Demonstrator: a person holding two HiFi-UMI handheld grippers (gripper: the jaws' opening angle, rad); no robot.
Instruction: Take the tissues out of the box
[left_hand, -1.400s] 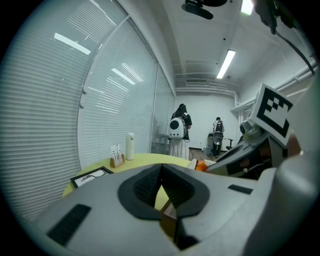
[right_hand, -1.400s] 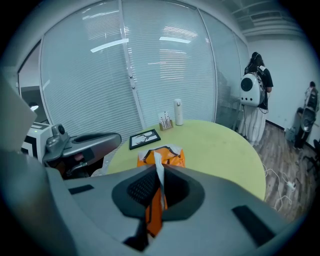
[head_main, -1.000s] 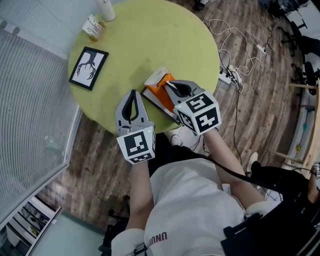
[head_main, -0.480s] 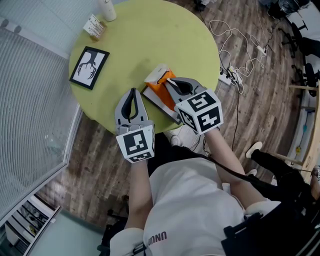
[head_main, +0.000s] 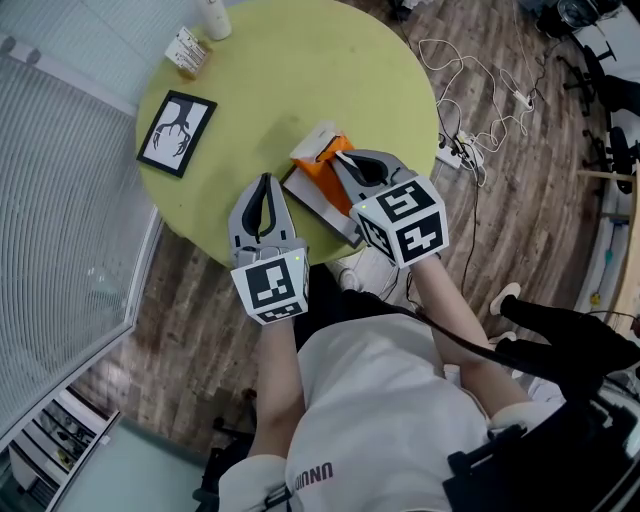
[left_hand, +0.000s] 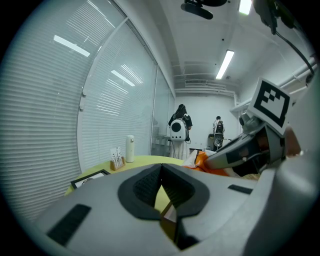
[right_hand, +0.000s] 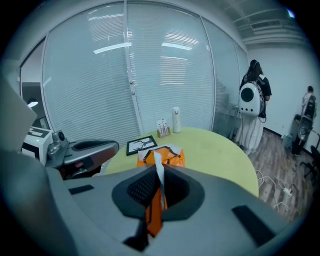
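An orange tissue box (head_main: 322, 163) lies near the front edge of the round yellow-green table (head_main: 300, 80). My right gripper (head_main: 341, 160) is over the box, shut on a white tissue (right_hand: 159, 170) that stands up out of the torn top of the box (right_hand: 170, 156). The tissue runs as a thin strip between the pads. My left gripper (head_main: 265, 184) hovers at the table's front edge, left of the box, shut with nothing in it. In the left gripper view the box (left_hand: 204, 161) and the right gripper (left_hand: 222, 158) show at the right, beyond the left gripper (left_hand: 161, 172).
A framed black-and-white picture (head_main: 177, 135) lies at the table's left. A card holder (head_main: 188, 52) and a white bottle (head_main: 212, 20) stand at the far rim. Cables and a power strip (head_main: 470, 150) lie on the wooden floor to the right. People stand far back in the room.
The right gripper has shifted a little up and away with the tissue. The box has shifted slightly with it. The left gripper has hardly moved.
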